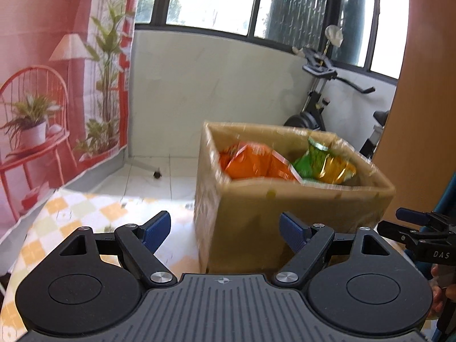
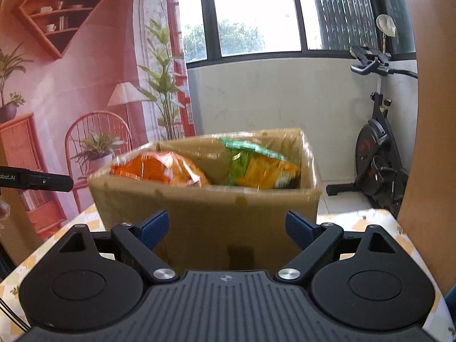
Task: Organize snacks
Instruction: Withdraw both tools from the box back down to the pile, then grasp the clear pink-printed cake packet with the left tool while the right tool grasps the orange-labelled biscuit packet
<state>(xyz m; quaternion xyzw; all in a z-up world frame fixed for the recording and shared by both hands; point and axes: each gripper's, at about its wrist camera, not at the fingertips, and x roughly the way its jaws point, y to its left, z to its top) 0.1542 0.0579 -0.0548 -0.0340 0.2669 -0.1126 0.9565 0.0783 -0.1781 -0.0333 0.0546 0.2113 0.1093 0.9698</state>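
Left wrist view: both grippers spread wide and empty, facing a cardboard box (image 1: 285, 213) of snack bags on a checked tablecloth (image 1: 71, 216).

Left gripper (image 1: 225, 232) and right gripper (image 2: 226, 229) each have their blue pads apart with nothing between them. Inside the box lie an orange snack bag (image 1: 250, 162) and a green-and-yellow snack bag (image 1: 322, 165), their print too blurred to read. Readable writing is scant: "DAS" on the right gripper's side in the left view, and "bot.AI" on the left gripper (image 2: 37, 181) at the right view's edge. Likely risks: a finger catching the box's near wall and shoving it along the cloth, or pads crushing a puffed bag.
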